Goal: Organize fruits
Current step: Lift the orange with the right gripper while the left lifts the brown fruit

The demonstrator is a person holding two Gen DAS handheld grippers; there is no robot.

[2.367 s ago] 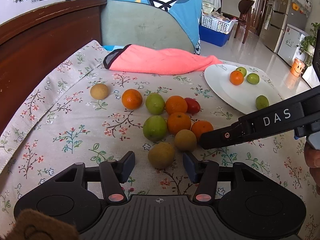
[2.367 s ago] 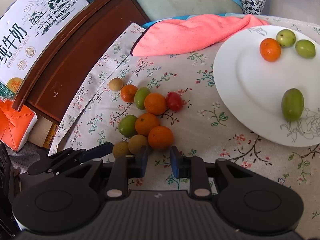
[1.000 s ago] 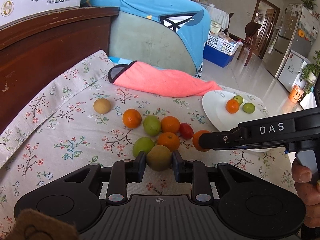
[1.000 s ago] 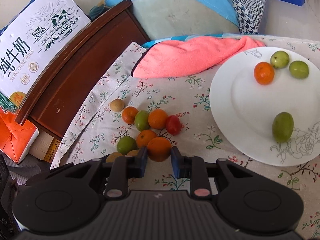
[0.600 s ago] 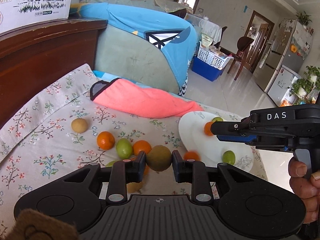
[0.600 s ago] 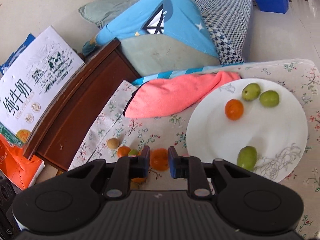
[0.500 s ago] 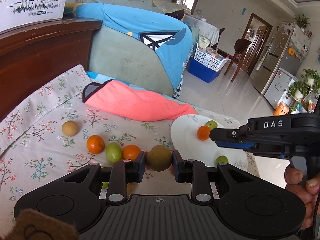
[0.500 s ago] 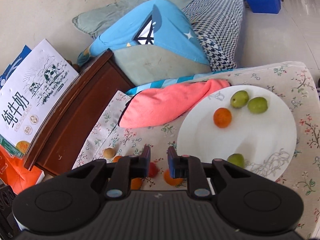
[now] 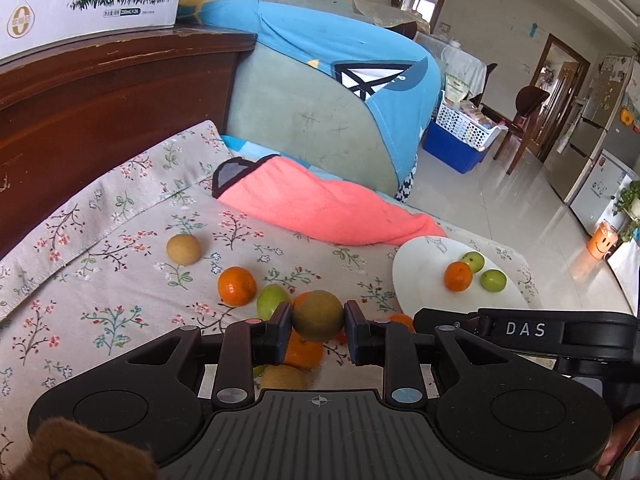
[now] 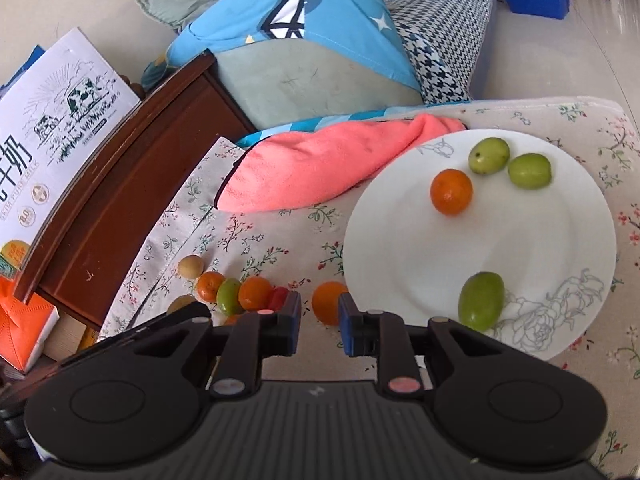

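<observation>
Our left tongs (image 9: 318,322) are pinching a brown-green fruit (image 9: 317,315) and hold it up above the flowery cloth (image 9: 100,280). Under it, more fruit lies on the cloth: an orange (image 9: 236,285), a green fruit (image 9: 272,301), and a tan fruit (image 9: 183,249) a little way off by itself. More orange and tan fruit peeks out from behind the tongs.

Our right tongs (image 10: 319,322) are only a little way apart, with nothing between them. In the right view an orange (image 10: 329,302) shows through the gap, but it lies on the cloth below, just beside the white plate (image 10: 560,240).

On the plate sit one orange (image 10: 451,191), two green fruits (image 10: 489,155) close together at the far side, and one more green fruit (image 10: 481,301) at the near side. A pink towel (image 10: 320,164) lies behind the plate, and the plate's far edge touches it.
</observation>
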